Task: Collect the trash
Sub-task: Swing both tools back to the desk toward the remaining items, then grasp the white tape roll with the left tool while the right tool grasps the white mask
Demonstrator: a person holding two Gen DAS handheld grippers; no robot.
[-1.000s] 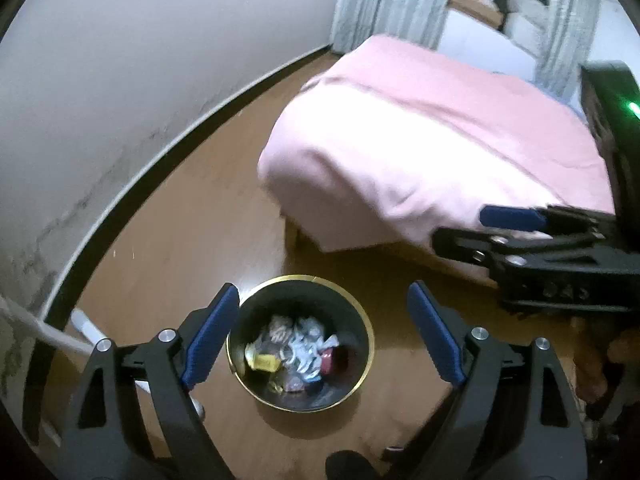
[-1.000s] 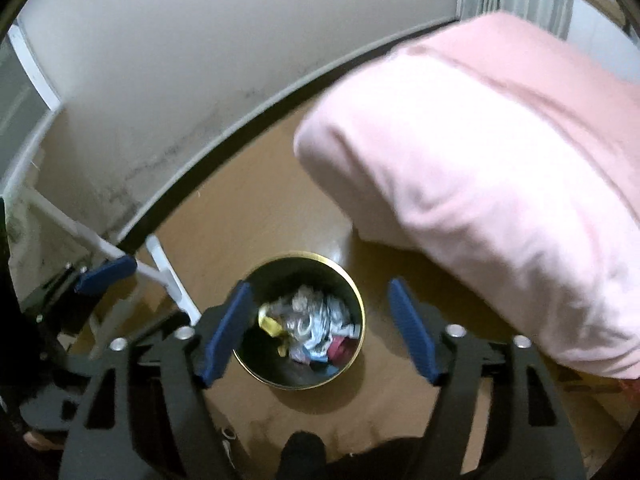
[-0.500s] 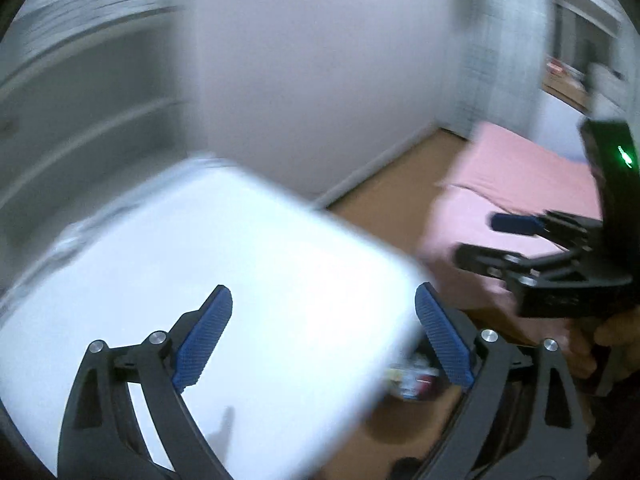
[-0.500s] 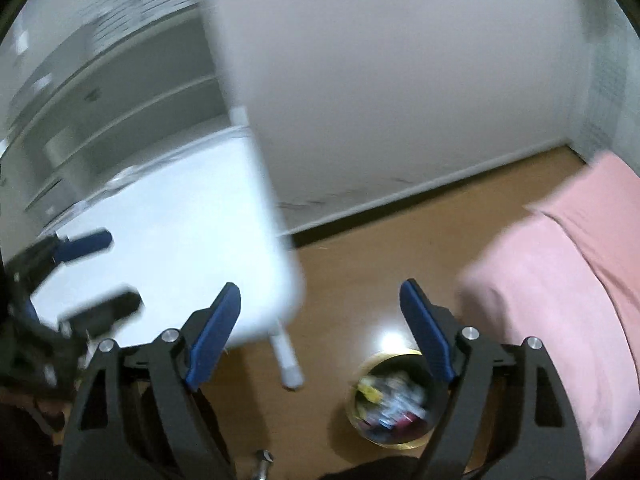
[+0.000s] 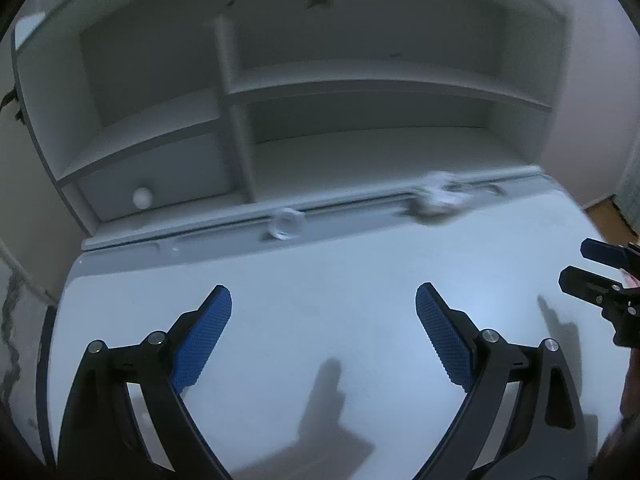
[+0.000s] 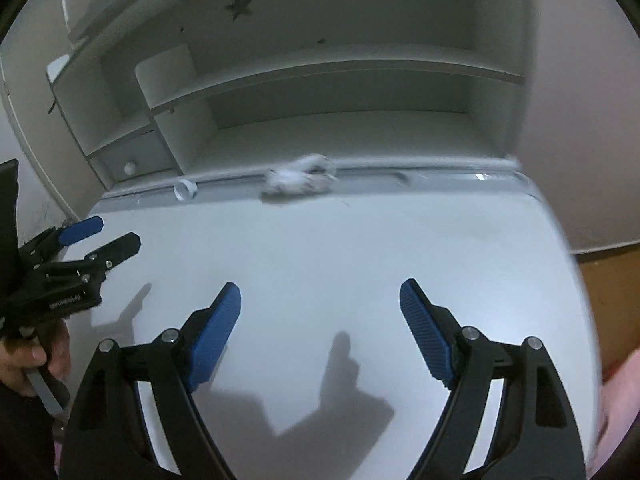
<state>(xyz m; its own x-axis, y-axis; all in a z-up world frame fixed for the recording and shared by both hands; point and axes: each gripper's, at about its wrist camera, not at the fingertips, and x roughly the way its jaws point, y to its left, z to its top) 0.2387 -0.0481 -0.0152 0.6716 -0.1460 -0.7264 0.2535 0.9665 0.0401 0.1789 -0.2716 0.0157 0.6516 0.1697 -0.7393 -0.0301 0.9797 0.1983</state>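
A crumpled white tissue (image 5: 436,200) (image 6: 298,180) lies at the back edge of the white desk (image 5: 360,248) (image 6: 320,240), a little blurred. Left of it sits a small clear ring (image 5: 286,224) (image 6: 185,191). My left gripper (image 5: 324,291) hovers open over the bare desk top, nothing between its blue pads; the right wrist view shows it at the left edge (image 6: 117,231). My right gripper (image 6: 320,286) is open as well and holds nothing; the left wrist view catches it at the right edge (image 5: 578,262). Both point down at the desk, well short of the tissue.
A white shelf unit (image 5: 360,84) rises behind the desk, with a small drawer and round knob (image 5: 142,198) at lower left. Wooden floor (image 6: 608,292) and pink bedding (image 6: 624,400) lie past the desk's right edge. A hand (image 6: 24,360) holds the left gripper's handle.
Both grippers swung away from the gold-rimmed bin on the floor by the bed and rose over the white desk. The bin has left both views; the tissue and shelves came in.
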